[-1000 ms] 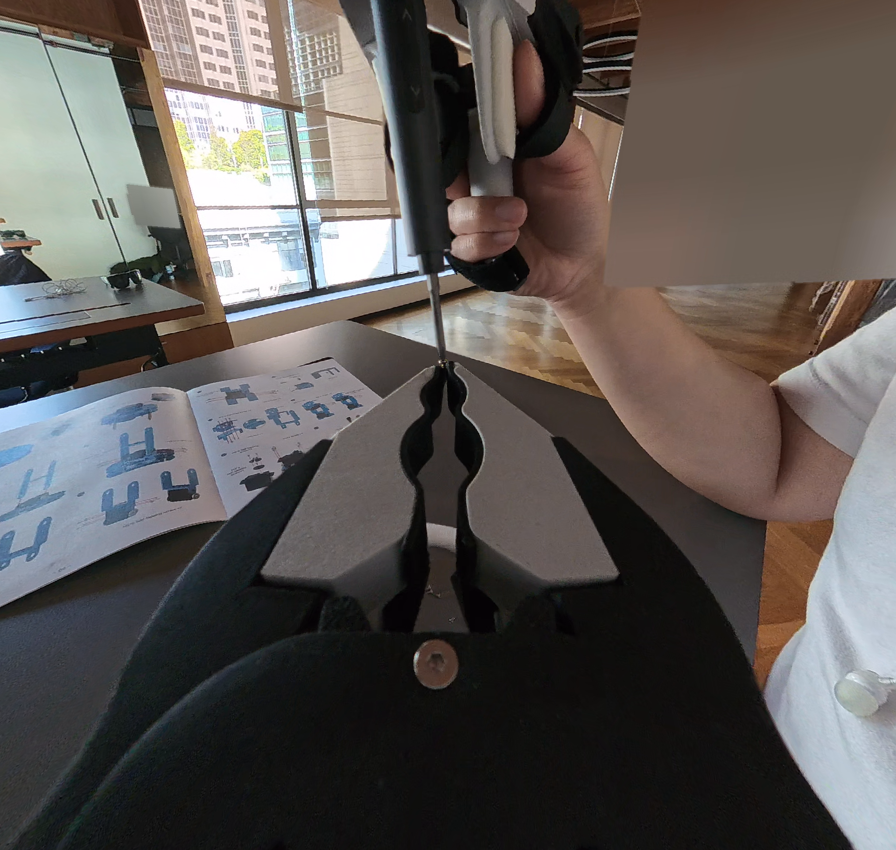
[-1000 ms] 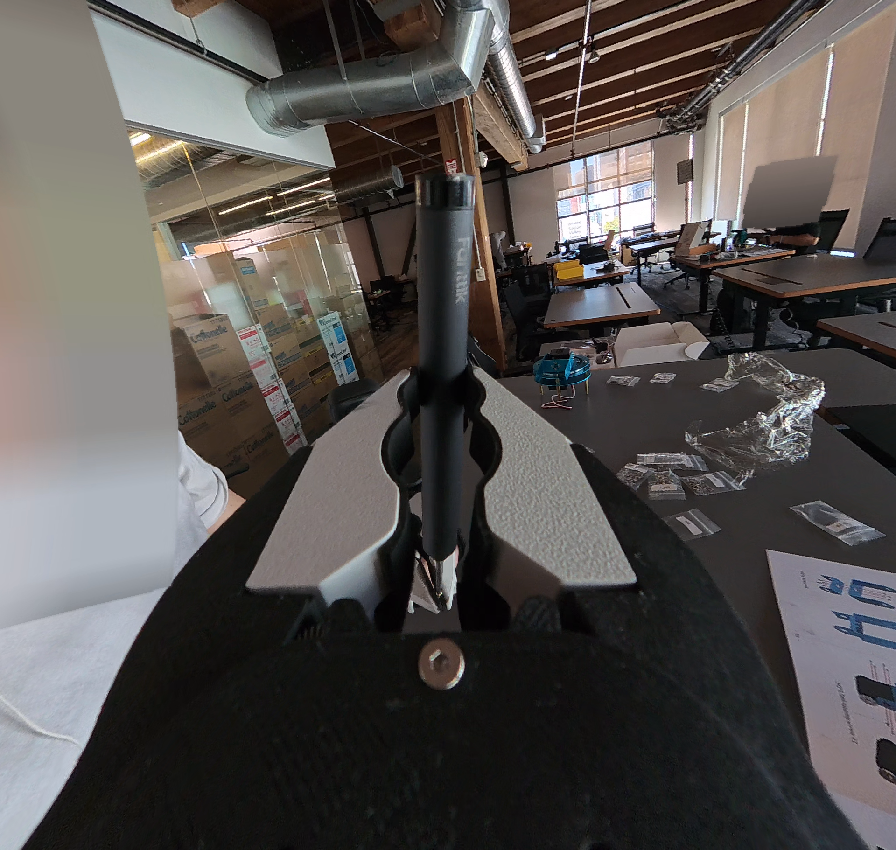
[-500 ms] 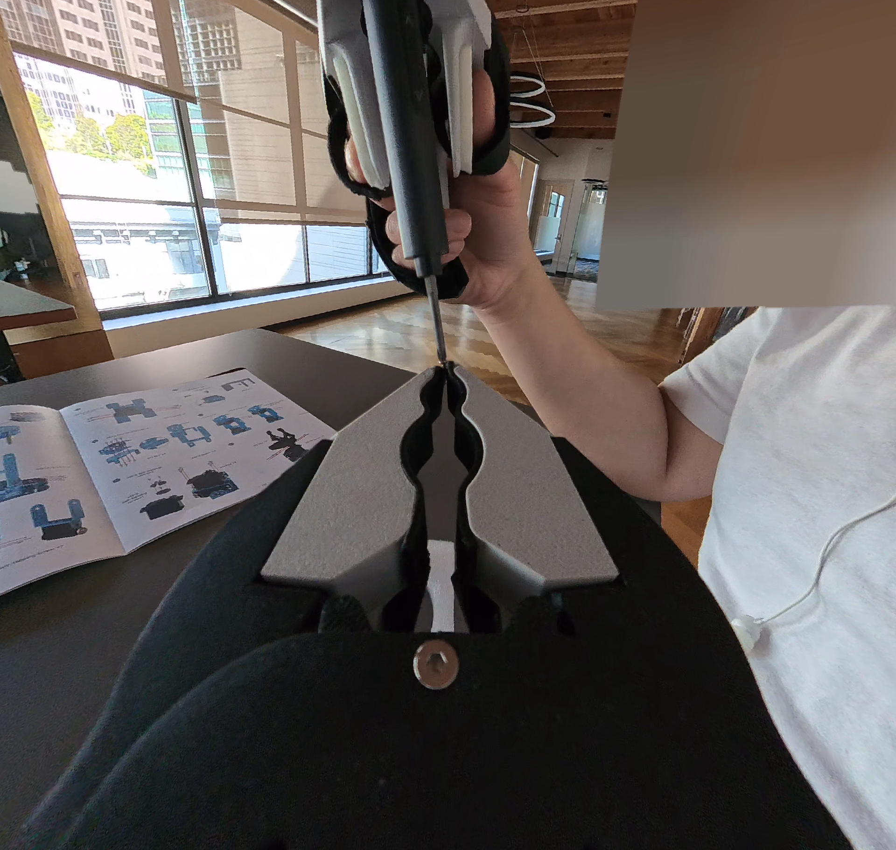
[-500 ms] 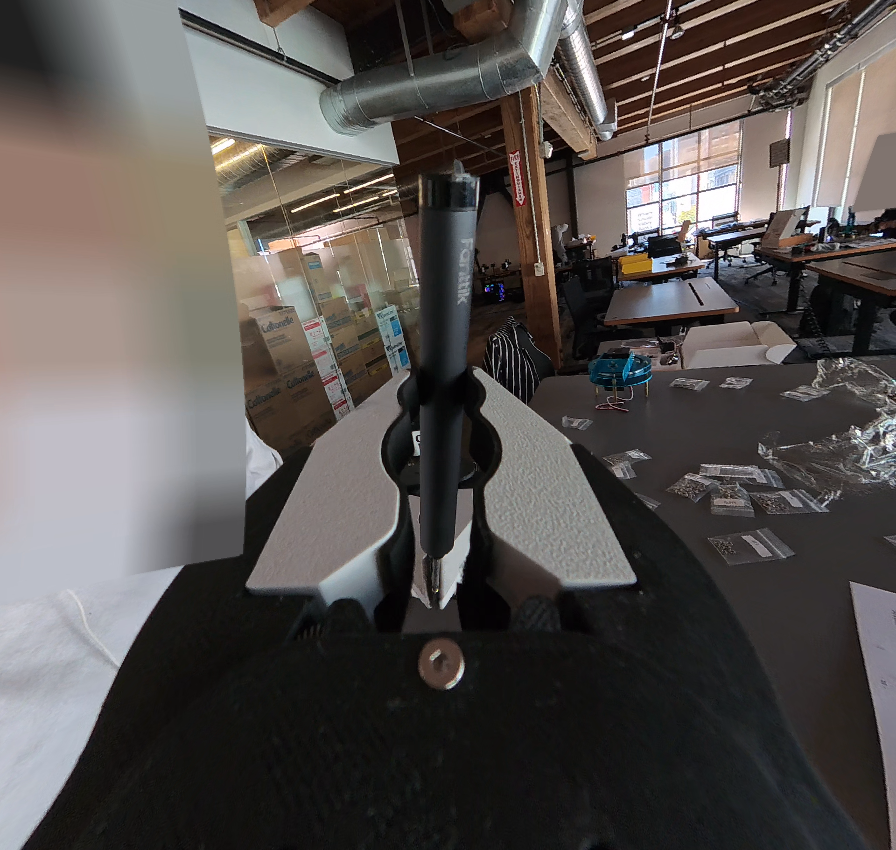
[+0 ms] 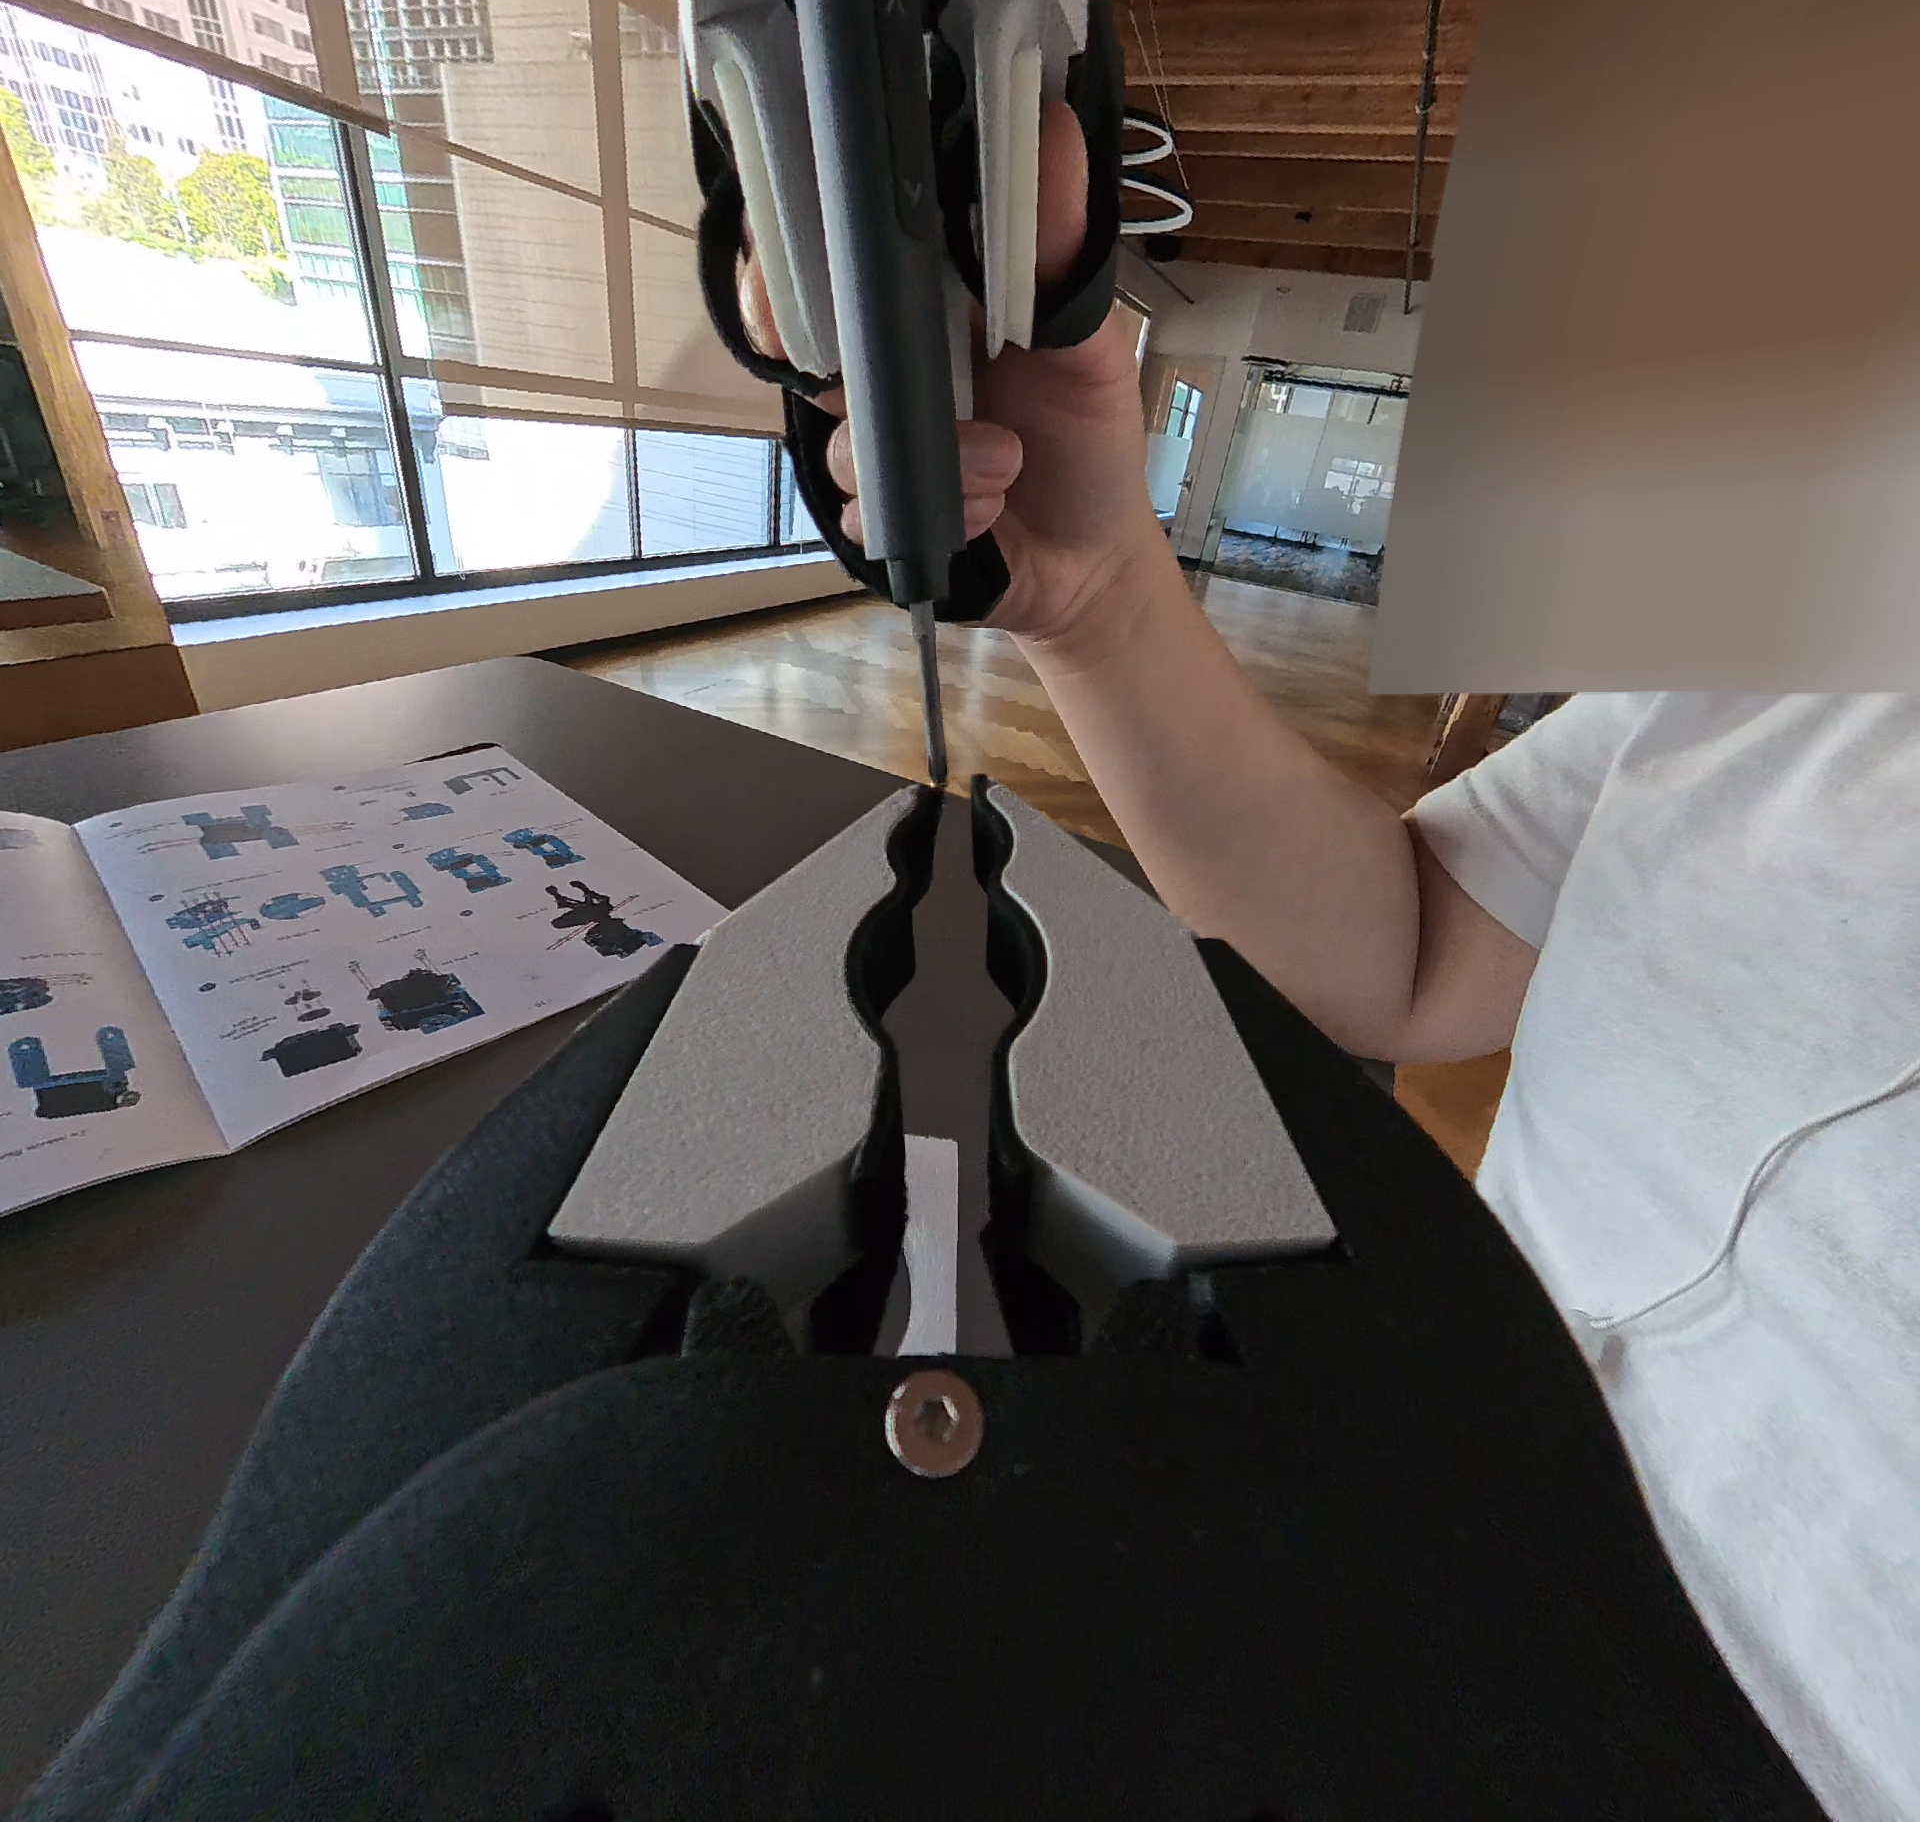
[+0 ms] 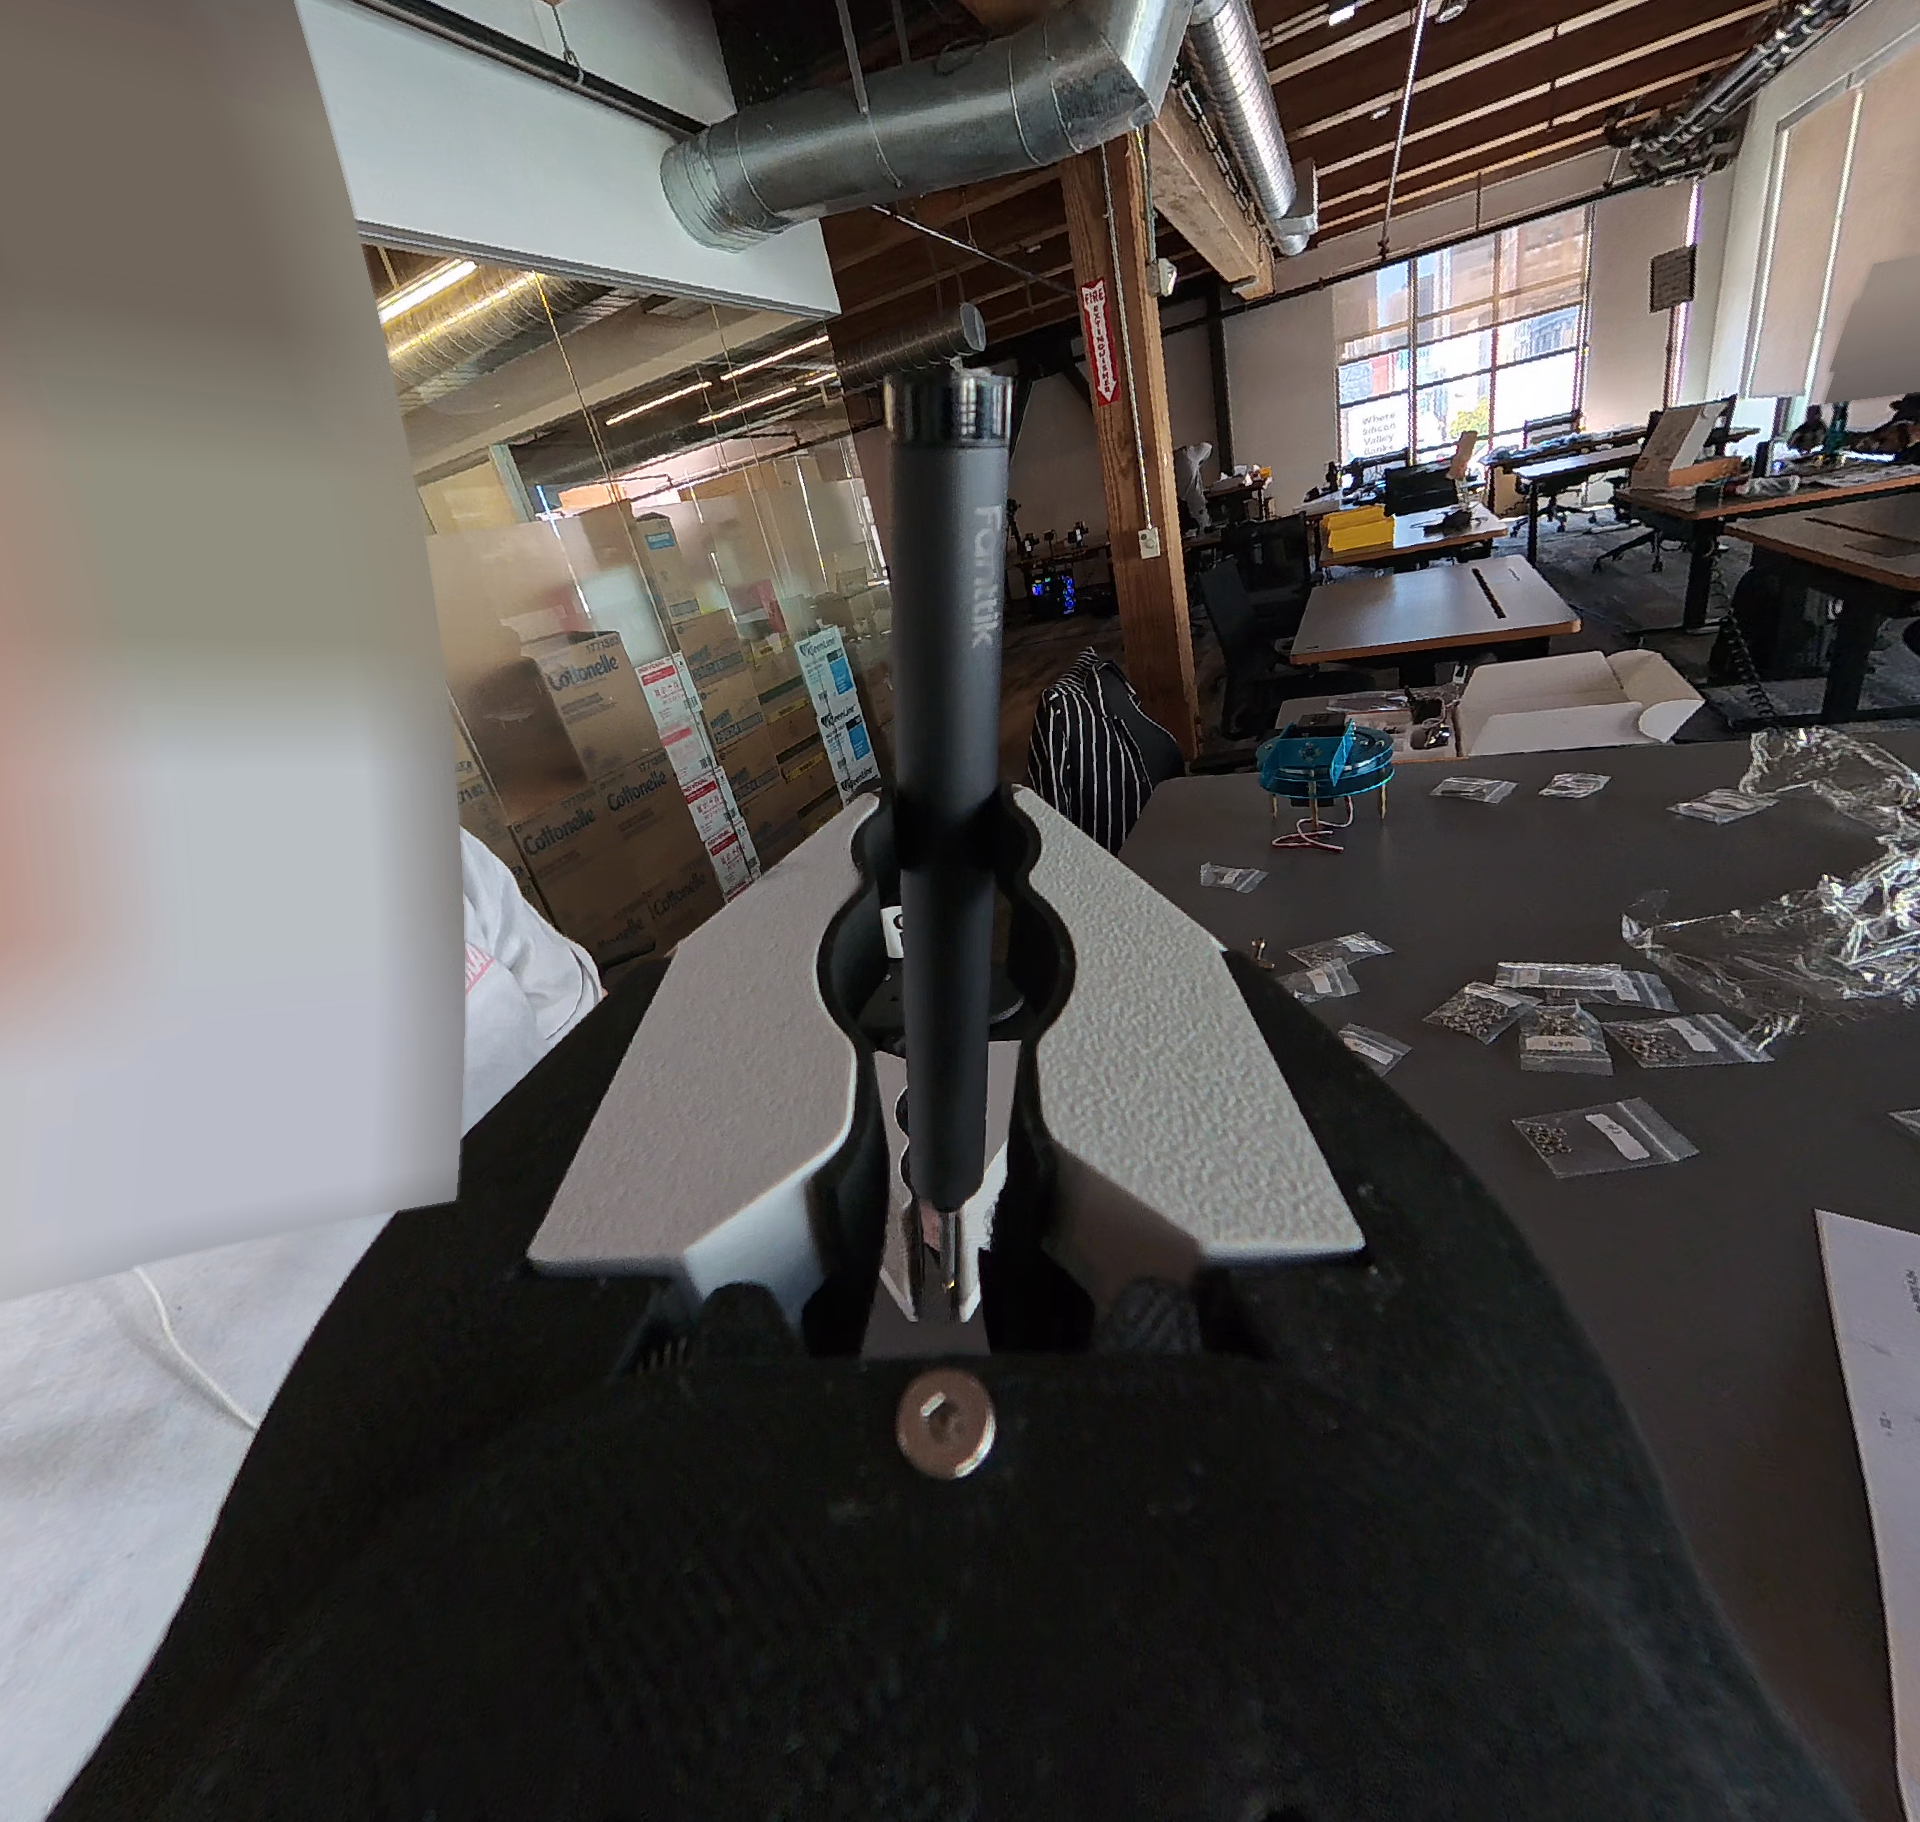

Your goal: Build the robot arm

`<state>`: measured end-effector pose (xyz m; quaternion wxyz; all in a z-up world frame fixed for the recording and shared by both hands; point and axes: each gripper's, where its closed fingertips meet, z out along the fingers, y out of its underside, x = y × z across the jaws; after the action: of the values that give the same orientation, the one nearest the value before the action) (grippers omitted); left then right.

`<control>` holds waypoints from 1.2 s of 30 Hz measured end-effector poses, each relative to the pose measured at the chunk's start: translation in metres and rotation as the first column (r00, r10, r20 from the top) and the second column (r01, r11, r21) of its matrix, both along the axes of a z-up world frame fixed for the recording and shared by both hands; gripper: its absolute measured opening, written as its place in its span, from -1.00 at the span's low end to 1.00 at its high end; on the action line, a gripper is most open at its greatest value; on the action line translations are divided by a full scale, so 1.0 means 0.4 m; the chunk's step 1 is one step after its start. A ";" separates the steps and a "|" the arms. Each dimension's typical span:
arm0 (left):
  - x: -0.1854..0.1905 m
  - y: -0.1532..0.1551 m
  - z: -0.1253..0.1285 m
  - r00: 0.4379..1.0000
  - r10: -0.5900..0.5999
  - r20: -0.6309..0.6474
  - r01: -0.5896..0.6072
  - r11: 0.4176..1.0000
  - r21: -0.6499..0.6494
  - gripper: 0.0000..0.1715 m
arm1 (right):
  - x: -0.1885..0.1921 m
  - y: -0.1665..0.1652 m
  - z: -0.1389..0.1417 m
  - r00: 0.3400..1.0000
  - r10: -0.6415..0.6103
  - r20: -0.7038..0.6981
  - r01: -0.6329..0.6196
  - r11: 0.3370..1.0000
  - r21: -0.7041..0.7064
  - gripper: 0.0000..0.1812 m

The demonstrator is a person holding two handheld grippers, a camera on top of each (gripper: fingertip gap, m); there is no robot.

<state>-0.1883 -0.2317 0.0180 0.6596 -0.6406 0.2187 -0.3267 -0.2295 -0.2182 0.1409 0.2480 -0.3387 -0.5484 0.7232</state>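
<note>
My right gripper (image 6: pixel 948 806) is shut on a dark grey pen-shaped electric screwdriver (image 6: pixel 945 681), which stands upright between its fingers. In the left wrist view the right gripper (image 5: pixel 894 110) is held by a hand above and ahead, and the screwdriver (image 5: pixel 873 266) points down. Its thin bit (image 5: pixel 928 692) ends right at the tips of my left gripper (image 5: pixel 956 796). The left jaws stand a narrow gap apart. A tiny glint shows at the bit's tip; I cannot tell what it is.
An open instruction booklet (image 5: pixel 312 941) lies on the dark table (image 5: pixel 675 723) to the left. In the right wrist view several small plastic bags (image 6: pixel 1558 1034), crumpled clear wrap (image 6: pixel 1818 920) and a blue round assembly (image 6: pixel 1322 759) lie on the table. A person in a white shirt (image 5: pixel 1714 1045) is close on the right. My hands' fingertips stand some 12 centimetres from each other.
My left jaws were closed at the tips and now stand slightly apart. Both grippers have turned a little, so the background has shifted. The screwdriver stays gripped, its bit at the left fingertips.
</note>
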 end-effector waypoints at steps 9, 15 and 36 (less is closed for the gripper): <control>-0.005 0.017 -0.009 1.000 0.028 -0.006 -0.028 1.000 -0.012 -0.76 | -0.001 0.004 0.000 1.000 -0.008 -0.001 0.008 1.000 0.002 -0.82; -0.027 0.028 -0.041 0.997 0.076 -0.028 -0.077 0.996 -0.039 -0.61 | 0.004 0.025 -0.001 0.999 -0.047 -0.004 0.047 0.999 0.022 -0.82; -0.513 -0.122 -0.043 0.820 0.561 -0.111 -0.566 0.825 -0.009 -0.48 | 0.089 0.354 0.000 0.892 -0.451 -0.019 0.451 0.892 0.003 -0.82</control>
<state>-0.3936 -0.2804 0.0009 0.7010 -0.7062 0.0465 -0.0883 -0.1940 -0.0766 0.1411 0.4150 -0.4493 -0.4554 0.6469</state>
